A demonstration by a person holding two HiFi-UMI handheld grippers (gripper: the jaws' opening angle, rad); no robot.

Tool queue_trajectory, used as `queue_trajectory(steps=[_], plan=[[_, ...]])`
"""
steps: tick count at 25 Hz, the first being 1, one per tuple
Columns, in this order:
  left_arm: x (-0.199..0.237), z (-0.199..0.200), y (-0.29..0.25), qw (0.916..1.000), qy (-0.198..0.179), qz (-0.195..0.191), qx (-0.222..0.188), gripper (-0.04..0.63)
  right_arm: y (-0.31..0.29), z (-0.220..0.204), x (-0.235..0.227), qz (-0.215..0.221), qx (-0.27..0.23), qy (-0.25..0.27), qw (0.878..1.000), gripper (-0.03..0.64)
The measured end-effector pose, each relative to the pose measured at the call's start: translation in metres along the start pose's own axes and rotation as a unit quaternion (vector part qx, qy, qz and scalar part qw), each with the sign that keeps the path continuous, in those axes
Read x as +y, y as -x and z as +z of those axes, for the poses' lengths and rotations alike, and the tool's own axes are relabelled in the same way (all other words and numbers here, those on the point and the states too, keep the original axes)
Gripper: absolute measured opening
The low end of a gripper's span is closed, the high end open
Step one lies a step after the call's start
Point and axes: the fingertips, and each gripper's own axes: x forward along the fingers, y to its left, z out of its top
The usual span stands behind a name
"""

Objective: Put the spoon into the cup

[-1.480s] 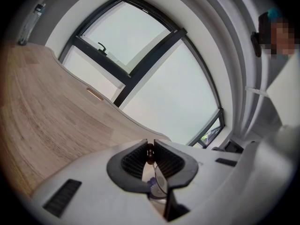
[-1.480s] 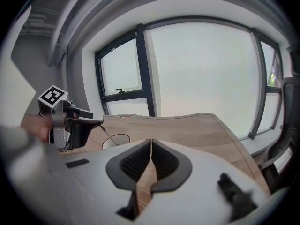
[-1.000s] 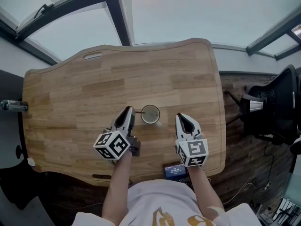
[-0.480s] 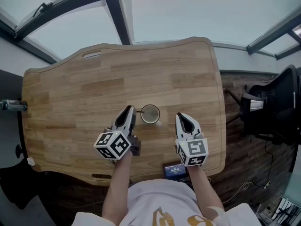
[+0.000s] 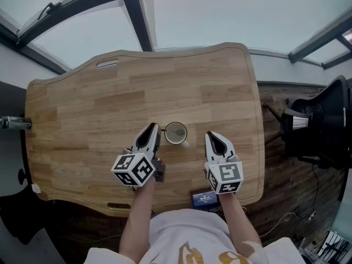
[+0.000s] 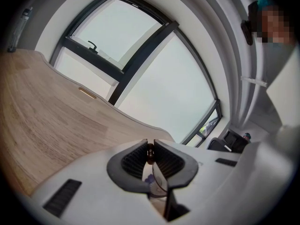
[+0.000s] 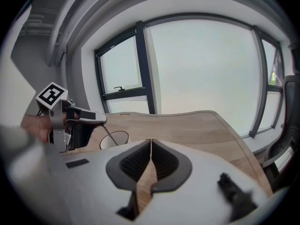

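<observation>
A round cup (image 5: 176, 133) stands on the wooden table (image 5: 110, 109) between my two grippers. My left gripper (image 5: 149, 130) is just left of the cup and shut on the thin handle of the spoon (image 5: 163, 130). In the right gripper view the spoon (image 7: 108, 135) slants down from the left gripper (image 7: 100, 121) into the cup (image 7: 123, 134). A small dark tip of the handle shows between the shut pads (image 6: 136, 159) in the left gripper view. My right gripper (image 5: 213, 139) rests to the right of the cup, shut with nothing in it.
A small dark device (image 5: 204, 198) lies at the table's near edge by the person's body. A black chair (image 5: 322, 122) stands off the right edge. The table's far edge has a slot (image 5: 108, 65). Window frames rise behind it.
The left gripper's marker cube has shifted very slightly to the right. The cup and the right gripper stay where they were.
</observation>
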Motion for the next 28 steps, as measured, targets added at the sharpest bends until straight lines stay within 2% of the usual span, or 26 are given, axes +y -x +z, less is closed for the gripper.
queue_trajectory(steps=[18,28], plan=[[-0.008,-0.007,-0.009,0.9985,-0.05,-0.002,0.021,0.049,-0.003,-0.002,-0.002,0.002,0.002,-0.004,1.0,0.032],[-0.01,-0.01,-0.012,0.9981,-0.055,-0.003,0.026,0.049,-0.004,-0.003,-0.003,0.003,0.002,-0.016,1.0,0.032]])
